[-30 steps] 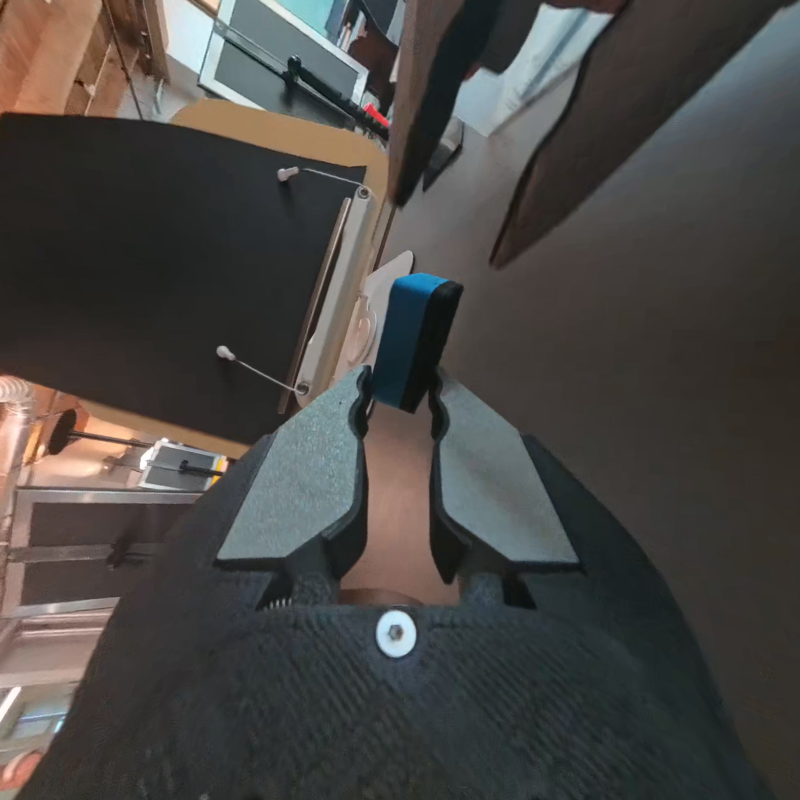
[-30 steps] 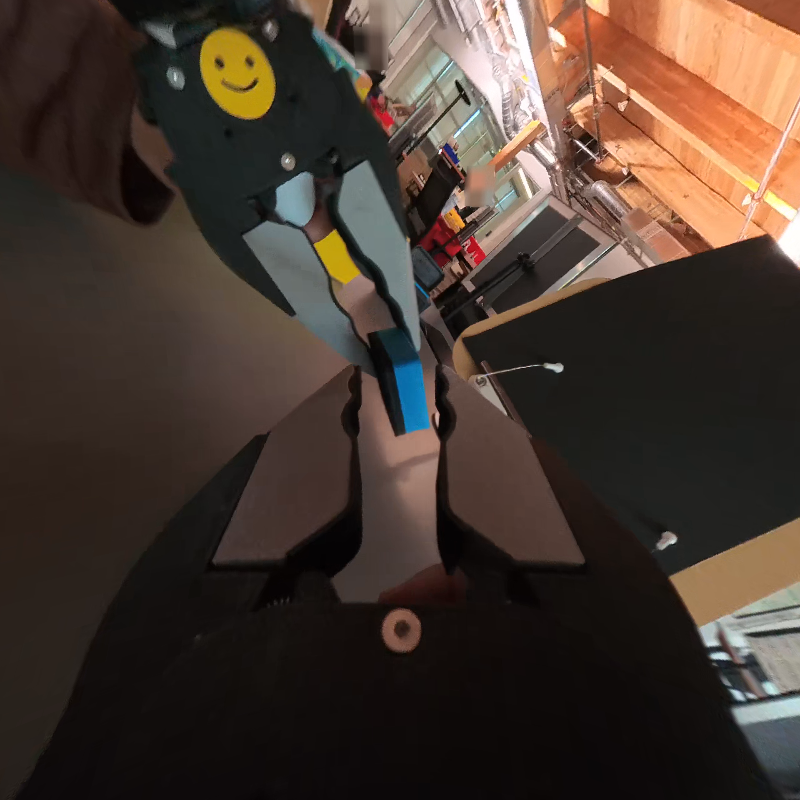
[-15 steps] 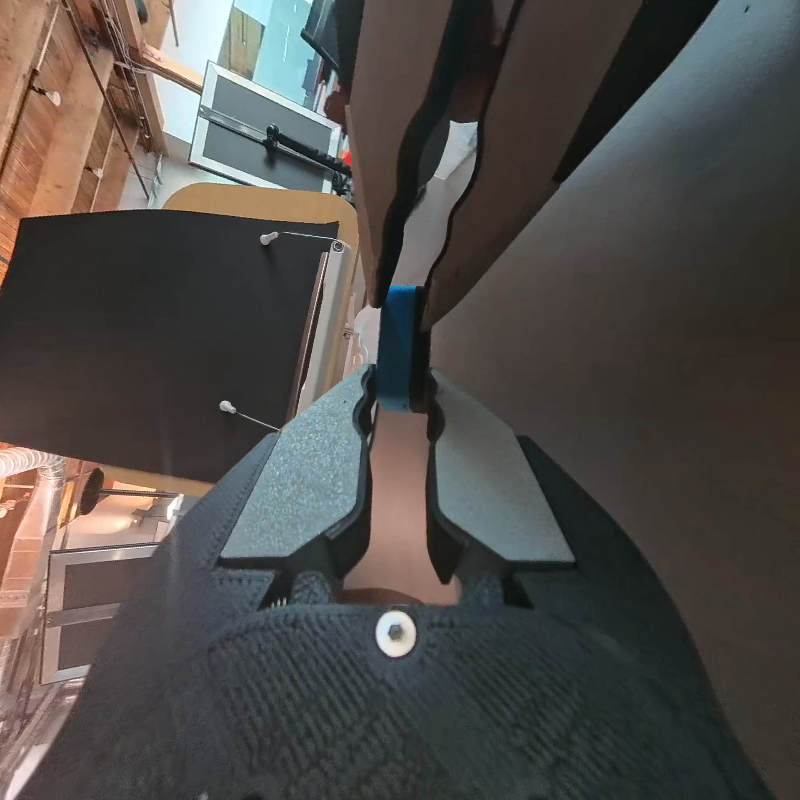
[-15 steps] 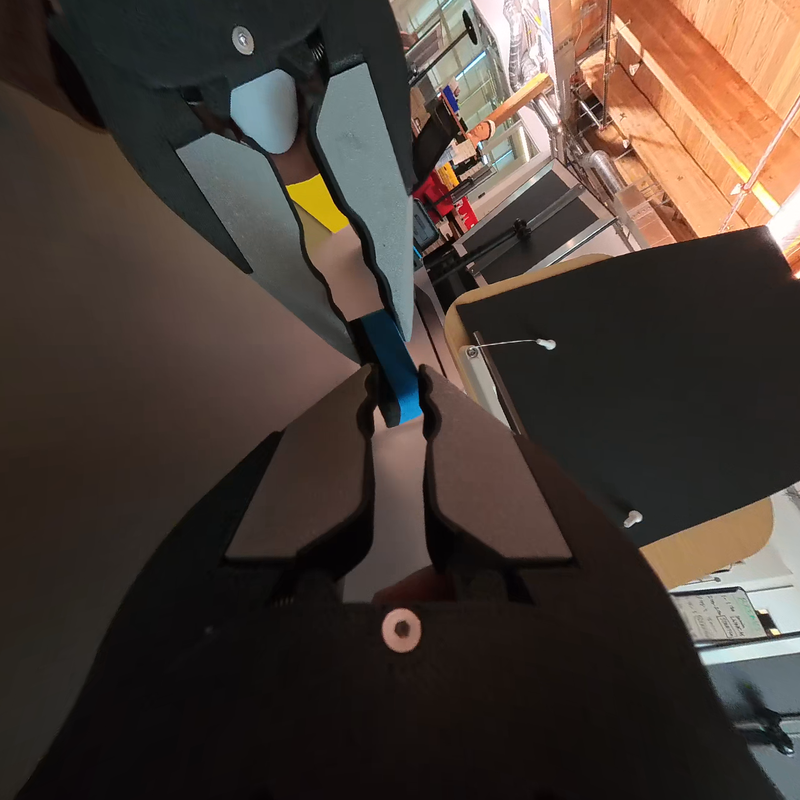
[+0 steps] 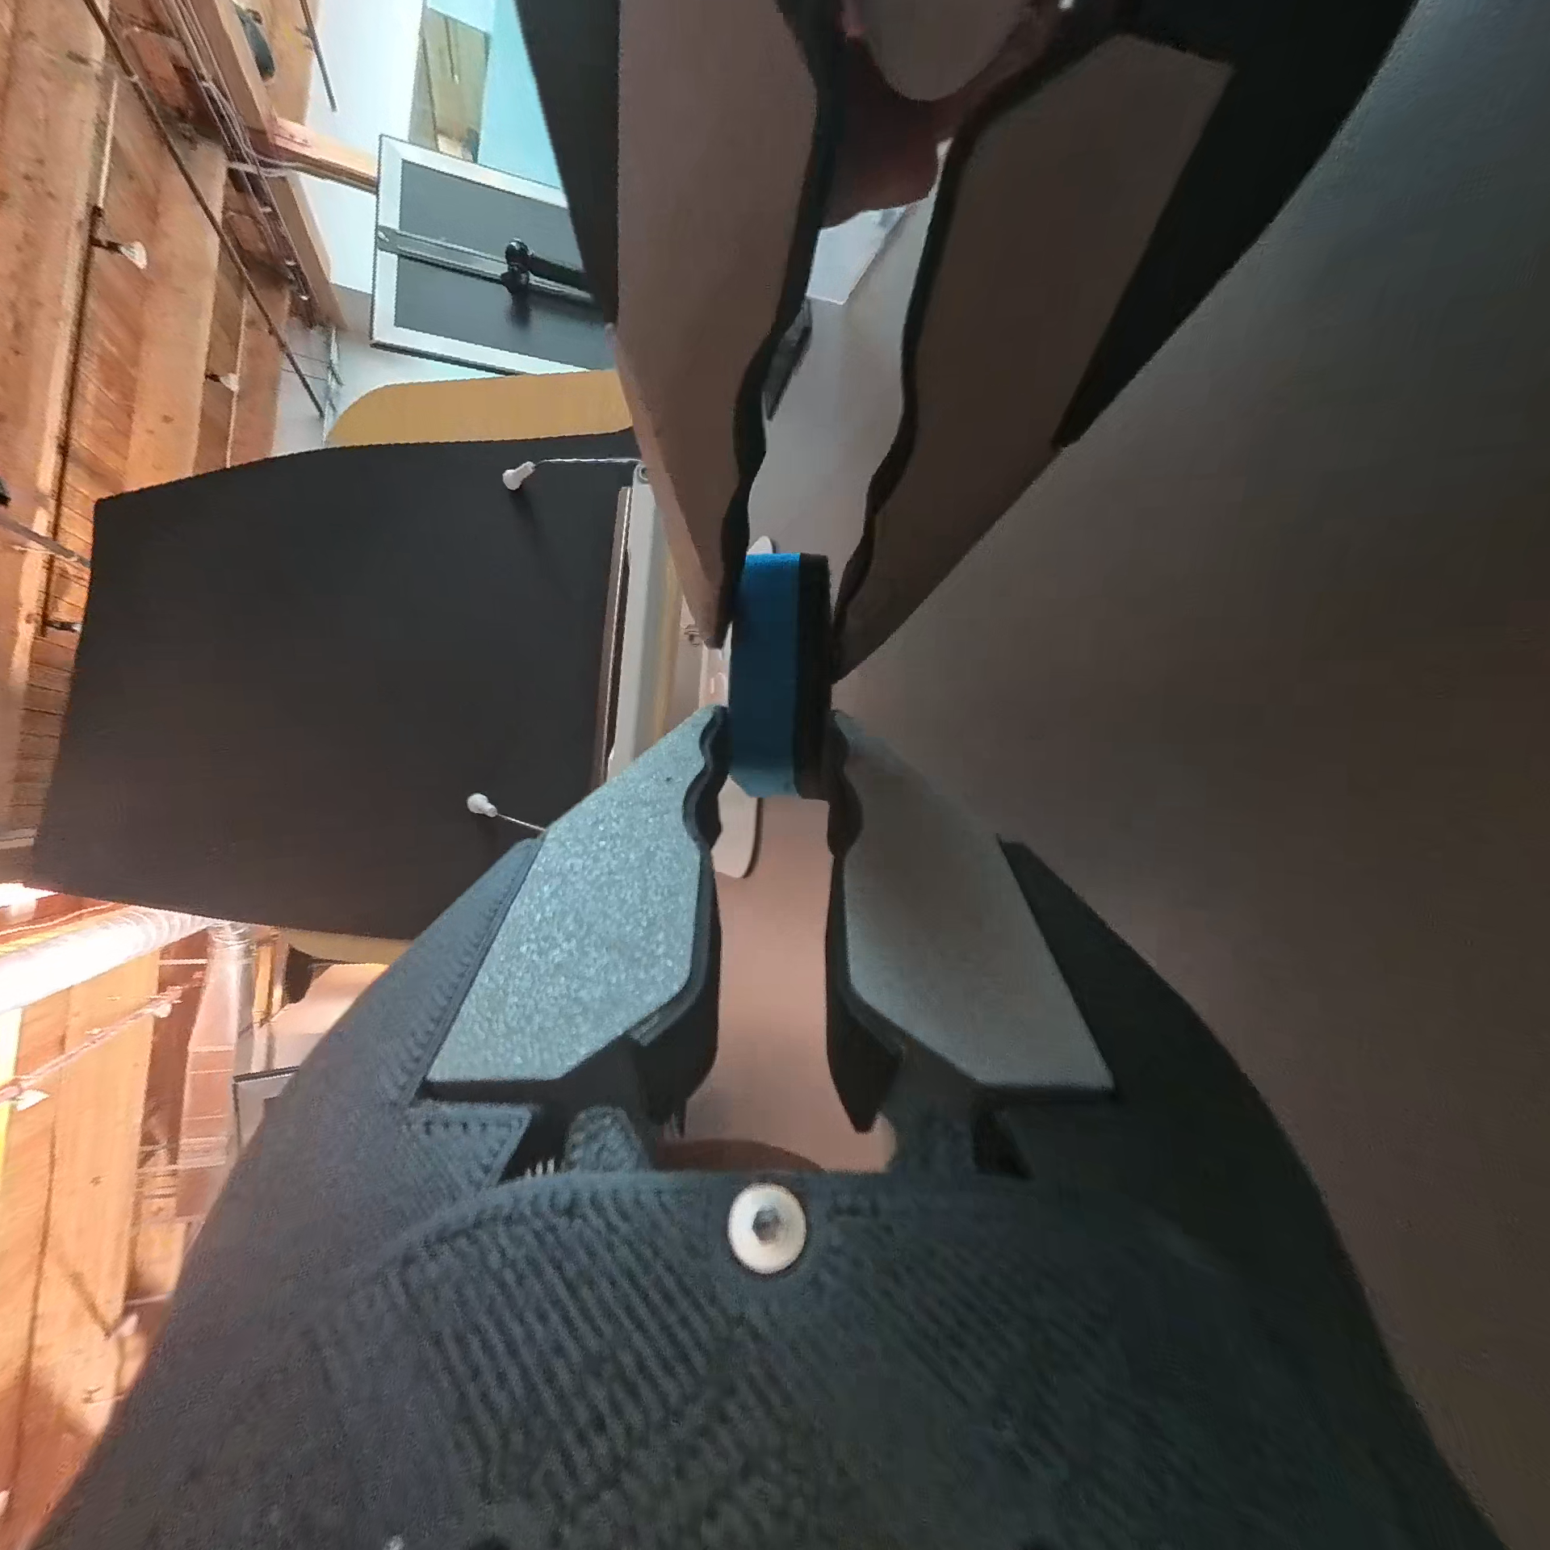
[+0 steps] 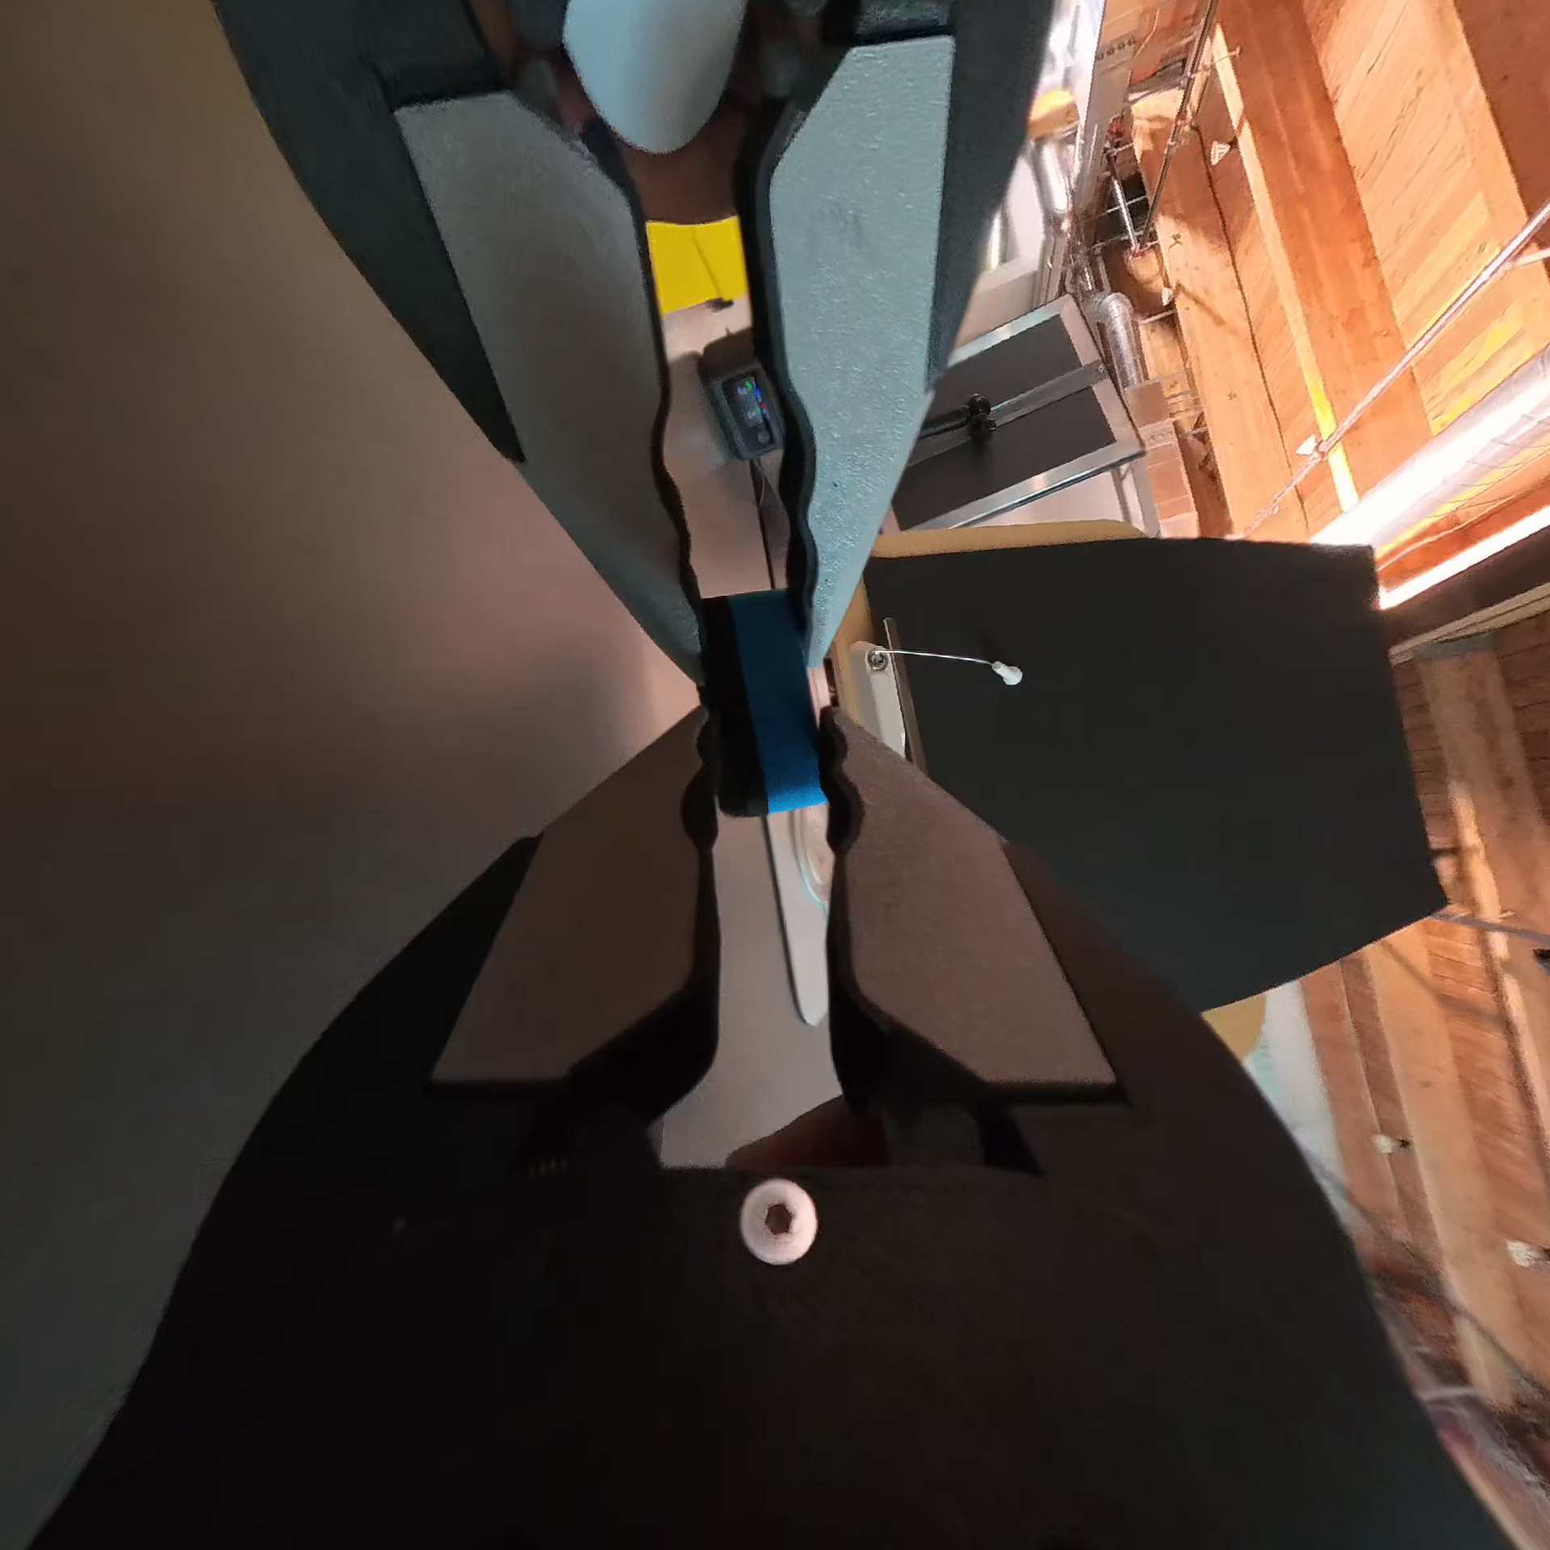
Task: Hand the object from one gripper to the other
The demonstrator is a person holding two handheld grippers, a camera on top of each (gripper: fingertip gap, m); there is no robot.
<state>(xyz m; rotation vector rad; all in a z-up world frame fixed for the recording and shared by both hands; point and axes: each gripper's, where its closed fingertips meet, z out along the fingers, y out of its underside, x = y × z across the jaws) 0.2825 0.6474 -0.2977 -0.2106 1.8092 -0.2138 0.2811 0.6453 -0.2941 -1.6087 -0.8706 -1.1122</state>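
contact now doubled: my right gripper [image 6: 767, 759] has come in and pinches the blue block [image 6: 776, 704] my left gripper [image 5: 776, 759] still clamps; release next.

left gripper [image 5: 776, 746]: fingertips clamped on near end of block
block [image 5: 767, 671]: blue with black side, on edge, spanning both grippers
right gripper [image 5: 776, 625]: comes from above, tips pressed on block's far end
board [image 5: 335, 671]: black, left, two white pins
table [image 5: 1216, 755]: grey-brown, right
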